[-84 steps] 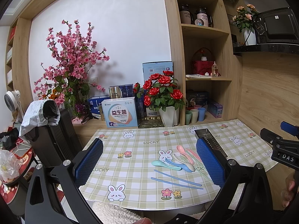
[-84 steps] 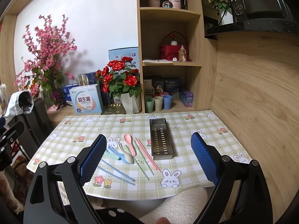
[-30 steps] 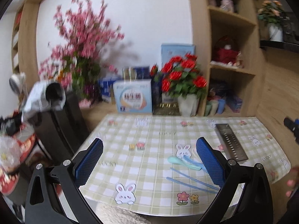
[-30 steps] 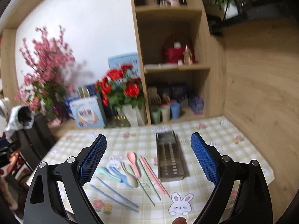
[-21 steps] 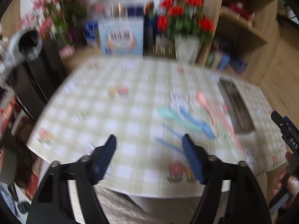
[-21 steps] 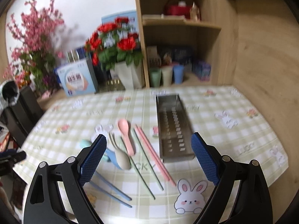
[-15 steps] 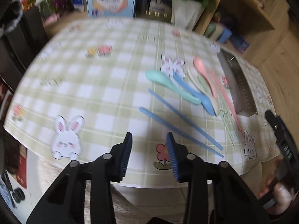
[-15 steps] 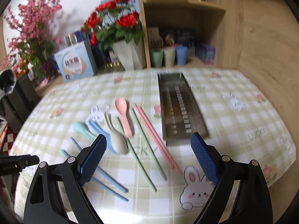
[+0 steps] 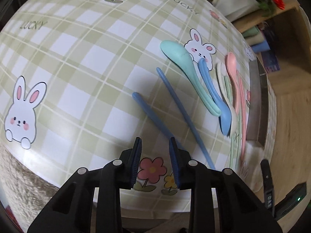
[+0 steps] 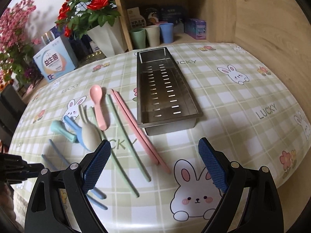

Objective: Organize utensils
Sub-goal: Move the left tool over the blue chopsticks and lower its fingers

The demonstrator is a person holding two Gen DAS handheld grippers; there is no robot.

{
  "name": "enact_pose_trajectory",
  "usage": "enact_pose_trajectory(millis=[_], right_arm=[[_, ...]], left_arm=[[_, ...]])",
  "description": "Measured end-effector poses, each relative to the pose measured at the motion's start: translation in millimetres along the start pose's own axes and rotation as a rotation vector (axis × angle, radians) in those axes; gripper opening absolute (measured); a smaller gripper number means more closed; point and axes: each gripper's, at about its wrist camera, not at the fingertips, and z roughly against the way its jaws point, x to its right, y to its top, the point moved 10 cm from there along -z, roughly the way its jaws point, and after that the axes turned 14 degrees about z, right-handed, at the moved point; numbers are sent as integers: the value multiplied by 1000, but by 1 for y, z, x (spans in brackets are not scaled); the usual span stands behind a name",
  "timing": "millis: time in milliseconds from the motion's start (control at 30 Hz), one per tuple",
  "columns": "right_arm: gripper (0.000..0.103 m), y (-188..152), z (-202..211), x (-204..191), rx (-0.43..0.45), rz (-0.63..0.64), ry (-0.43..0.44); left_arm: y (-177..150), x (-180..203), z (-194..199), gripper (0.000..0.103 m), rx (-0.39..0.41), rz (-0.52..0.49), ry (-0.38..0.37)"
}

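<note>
At the bottom centre of the left wrist view, the left gripper [image 9: 154, 145] has just been narrowing its jaws; a small gap remains, with nothing between them and the near end of 1 of the 2 blue chopsticks [image 9: 181, 114] just beside its right pad. The right gripper [image 10: 154, 155] stands wide open over the checked tablecloth [image 10: 243, 101], holding nothing. The spoons [image 10: 100, 107], a fork and green and pink chopsticks [image 10: 136, 124] lie left of centre, just beside the empty metal tray [image 10: 165, 91].
</note>
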Motion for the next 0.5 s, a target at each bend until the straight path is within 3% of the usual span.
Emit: enact_pose_trajectory(millis=[167,500], right_arm=[[88,2,-5,3,1,-20,11],[88,5,-9,7,5,-49,20]], left_arm=[[3,6,-9,28,-24,30,6],[6,18,-17,28,11,-43,89]])
